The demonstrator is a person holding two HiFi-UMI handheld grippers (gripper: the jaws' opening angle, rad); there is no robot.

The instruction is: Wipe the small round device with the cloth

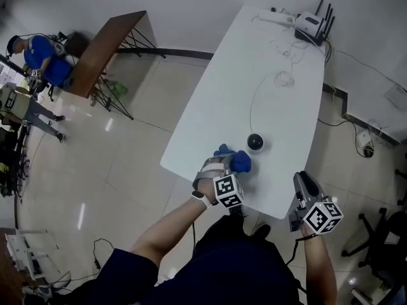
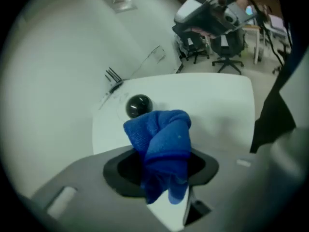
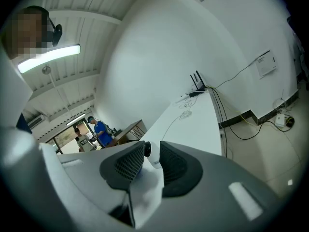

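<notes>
The small round device, a white base with a black dome, stands on the white table near its front end. My left gripper hovers just in front of it, shut on a bunched blue cloth. In the left gripper view the cloth fills the space between the jaws, and the device lies just beyond it, untouched. My right gripper is at the table's front right edge, away from the device. Its jaws stand a narrow gap apart with nothing in them.
A router, a power strip and a thin white cable lie on the far half of the table. A wooden table and a person in blue are at the far left. Office chairs stand to the right.
</notes>
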